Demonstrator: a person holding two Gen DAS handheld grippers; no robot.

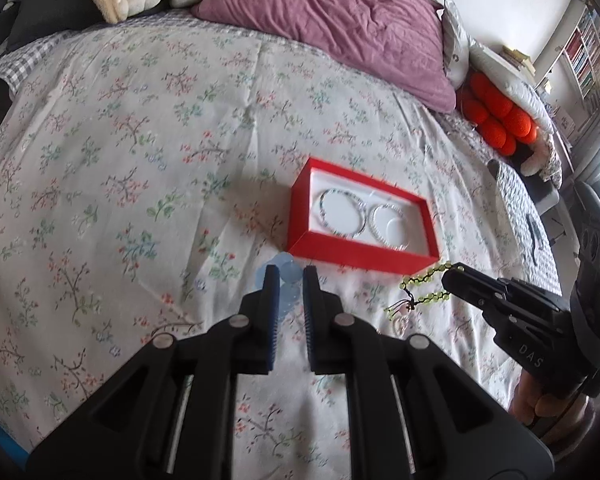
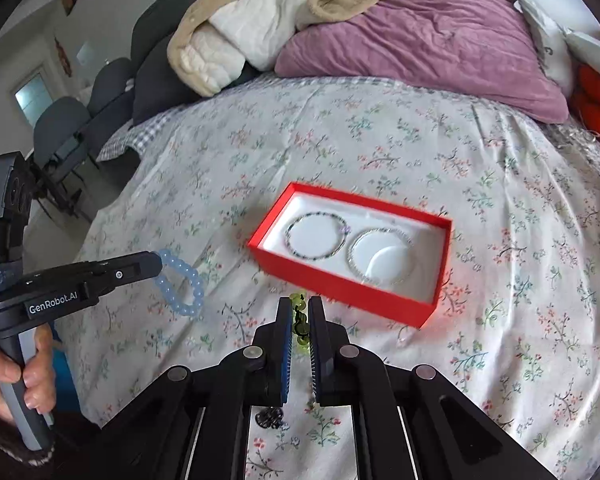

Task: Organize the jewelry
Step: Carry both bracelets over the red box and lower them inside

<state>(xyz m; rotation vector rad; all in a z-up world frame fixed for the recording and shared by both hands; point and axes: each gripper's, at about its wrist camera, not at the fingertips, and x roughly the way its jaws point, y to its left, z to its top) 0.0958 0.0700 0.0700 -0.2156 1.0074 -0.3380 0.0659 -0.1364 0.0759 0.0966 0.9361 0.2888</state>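
My left claw [image 2: 158, 261] grips blue beads [image 2: 182, 286], my right claw [image 2: 300, 304] green beads [image 2: 299, 322], over the floral bedspread [image 2: 480, 200] near a red box [image 2: 352, 292].

My left gripper [image 1: 287, 276] reaches forward and low, its fingers [image 1: 269, 292] drawn close together with only a narrow gap between the pads. From the right wrist view, my left hand [image 2: 10, 376] wraps its upright handle. My right gripper [image 2: 300, 308] likewise extends forward, fingers [image 2: 285, 324] nearly parallel and pinched close. From the left wrist view it enters from the right, angled inward, with my right hand [image 1: 540, 404] partly visible beneath it.
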